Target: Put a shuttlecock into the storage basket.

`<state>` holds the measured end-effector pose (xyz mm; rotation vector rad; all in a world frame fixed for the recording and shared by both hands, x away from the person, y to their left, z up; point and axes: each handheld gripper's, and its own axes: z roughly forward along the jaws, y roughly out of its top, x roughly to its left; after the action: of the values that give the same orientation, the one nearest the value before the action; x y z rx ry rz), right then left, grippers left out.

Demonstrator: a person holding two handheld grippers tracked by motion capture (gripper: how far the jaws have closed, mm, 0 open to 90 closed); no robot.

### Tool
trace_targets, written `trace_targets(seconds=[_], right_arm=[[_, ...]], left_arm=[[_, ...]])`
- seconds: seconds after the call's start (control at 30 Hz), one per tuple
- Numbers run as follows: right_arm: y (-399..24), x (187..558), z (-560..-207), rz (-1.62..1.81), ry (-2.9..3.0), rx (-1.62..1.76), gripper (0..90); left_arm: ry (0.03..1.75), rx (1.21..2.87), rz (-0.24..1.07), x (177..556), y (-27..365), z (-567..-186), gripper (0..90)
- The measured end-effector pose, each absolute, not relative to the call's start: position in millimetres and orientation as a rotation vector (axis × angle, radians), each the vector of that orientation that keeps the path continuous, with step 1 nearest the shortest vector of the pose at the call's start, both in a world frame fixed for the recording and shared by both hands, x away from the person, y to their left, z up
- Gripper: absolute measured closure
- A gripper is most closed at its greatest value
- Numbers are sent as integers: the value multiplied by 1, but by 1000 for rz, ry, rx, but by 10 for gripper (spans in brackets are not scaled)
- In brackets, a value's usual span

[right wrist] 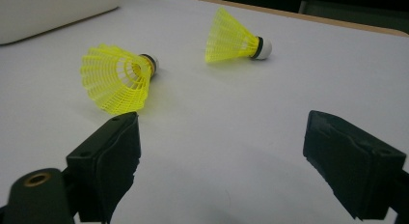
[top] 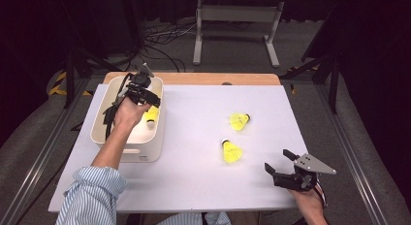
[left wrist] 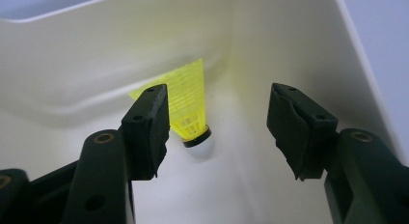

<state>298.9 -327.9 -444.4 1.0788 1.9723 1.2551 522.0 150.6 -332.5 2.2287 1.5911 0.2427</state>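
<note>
Left gripper view: the left gripper (left wrist: 219, 132), jaws apart, stands over the shuttlecock (left wrist: 192, 110) in the bin (left wrist: 289, 50); lift straight up, clear of its walls. The right gripper (top: 283, 163) waits, jaws apart.

My right gripper (right wrist: 222, 166) has its jaws wide apart, nothing between them, low over the white bench (right wrist: 251, 118). Near shuttlecock (right wrist: 115, 79) lies on its side just beyond my left jaw, skirt toward me. Far shuttlecock (right wrist: 236, 38) lies cork to the right. White bin (right wrist: 53, 11) corner top left.
</note>
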Motion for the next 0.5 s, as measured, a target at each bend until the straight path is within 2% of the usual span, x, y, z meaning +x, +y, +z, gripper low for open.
trace_targets(seconds=[0.2,0.5], right_arm=[[-328,299,-445,1254,1975,1079,137],[-327,299,-445,1256,1975,1078,137]], left_arm=[[1583,2219,252,517,151,-328,371],[1567,2189,272,510,154,-320,368]])
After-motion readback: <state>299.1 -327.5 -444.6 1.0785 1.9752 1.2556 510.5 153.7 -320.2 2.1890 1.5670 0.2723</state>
